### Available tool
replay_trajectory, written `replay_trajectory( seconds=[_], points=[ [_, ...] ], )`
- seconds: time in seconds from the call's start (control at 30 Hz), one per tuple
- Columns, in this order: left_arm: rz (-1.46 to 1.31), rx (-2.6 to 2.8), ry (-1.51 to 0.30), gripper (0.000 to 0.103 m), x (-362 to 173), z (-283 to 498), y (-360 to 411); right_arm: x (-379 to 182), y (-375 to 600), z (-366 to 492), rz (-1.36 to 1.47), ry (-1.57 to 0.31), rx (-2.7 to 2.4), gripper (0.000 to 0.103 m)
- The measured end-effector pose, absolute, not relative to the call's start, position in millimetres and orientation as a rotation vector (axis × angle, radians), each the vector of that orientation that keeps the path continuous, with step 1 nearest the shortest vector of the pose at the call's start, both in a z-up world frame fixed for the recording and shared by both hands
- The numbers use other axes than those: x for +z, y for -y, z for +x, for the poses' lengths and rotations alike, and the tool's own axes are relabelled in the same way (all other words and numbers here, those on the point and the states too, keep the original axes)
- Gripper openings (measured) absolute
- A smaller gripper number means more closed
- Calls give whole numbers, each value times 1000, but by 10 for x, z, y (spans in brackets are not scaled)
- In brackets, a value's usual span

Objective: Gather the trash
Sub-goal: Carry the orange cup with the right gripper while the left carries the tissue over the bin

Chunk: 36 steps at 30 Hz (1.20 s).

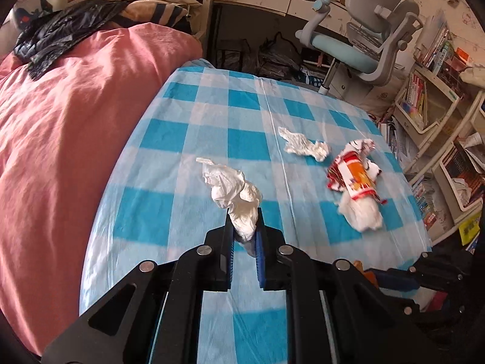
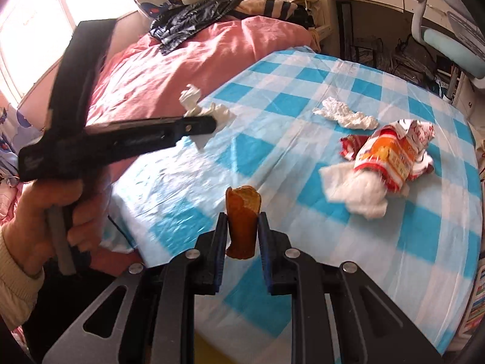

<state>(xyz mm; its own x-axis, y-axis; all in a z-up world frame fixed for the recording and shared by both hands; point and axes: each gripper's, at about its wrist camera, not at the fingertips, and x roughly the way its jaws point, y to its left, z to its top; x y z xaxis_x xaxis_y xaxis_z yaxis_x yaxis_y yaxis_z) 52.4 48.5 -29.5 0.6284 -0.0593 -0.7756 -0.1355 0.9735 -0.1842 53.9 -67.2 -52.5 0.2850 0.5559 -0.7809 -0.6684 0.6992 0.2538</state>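
My left gripper [image 1: 244, 221] is shut on a crumpled white tissue [image 1: 233, 194] and holds it above the blue-and-white checked cloth [image 1: 194, 139]. It also shows from the side in the right wrist view [image 2: 209, 124], with the tissue [image 2: 194, 103] in its tip. My right gripper [image 2: 242, 227] is shut on a brown, bitten piece of food [image 2: 242, 218], held above the cloth [image 2: 303, 91]. On the cloth lie another crumpled tissue [image 1: 304, 145] [image 2: 345, 115] and a red-and-orange snack wrapper on white paper [image 1: 356, 182] [image 2: 385, 157].
A pink quilt [image 1: 66, 127] with a black plastic bag [image 1: 57, 36] on it lies left of the cloth. A grey-blue desk chair [image 1: 363, 39], a desk and shelves of books [image 1: 424, 100] stand beyond and right of the cloth.
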Motion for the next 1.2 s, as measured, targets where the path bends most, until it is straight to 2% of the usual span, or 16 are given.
replay_trajectory(
  seconds=[0.27,0.57,0.6,0.67,0.7,0.77,0.83,0.9,0.97,1.07,1.13,1.2],
  points=[
    [-266,43,-932,11,-360,-562,-228,-682,753,-353,-139,-1050,847,21],
    [-246,88,-1048,11,-634,-1125,-58,-977,840,-908,-153,-1156,817,23],
    [-248,87,-1067,12,-673,-1165,-46,-988,848,-942,-160,-1162,808,25],
    [-260,70,-1122,12,-780,-1259,-11,-963,892,-999,-164,-1150,772,51],
    [-275,55,-1158,13,-843,-1288,-1,-932,919,-1018,-158,-1138,760,55],
    [-304,36,-1217,24,-932,-1320,5,-849,979,-1034,-142,-1110,728,64],
    [-309,51,-1206,48,-897,-1344,-2,-767,1044,-1024,-119,-1083,696,66],
    [-301,65,-1154,55,-770,-1376,-5,-634,1103,-973,-89,-1033,672,68],
    [-271,78,-1088,61,-609,-1382,8,-474,1151,-924,-72,-962,654,78],
    [-203,133,-934,75,-263,-1372,17,-176,1162,-825,-80,-804,596,89],
    [-187,165,-839,84,-41,-1327,-4,48,1155,-715,-93,-693,549,94],
    [-180,182,-757,88,179,-1217,-44,248,1175,-601,-98,-579,503,95]
  ],
)
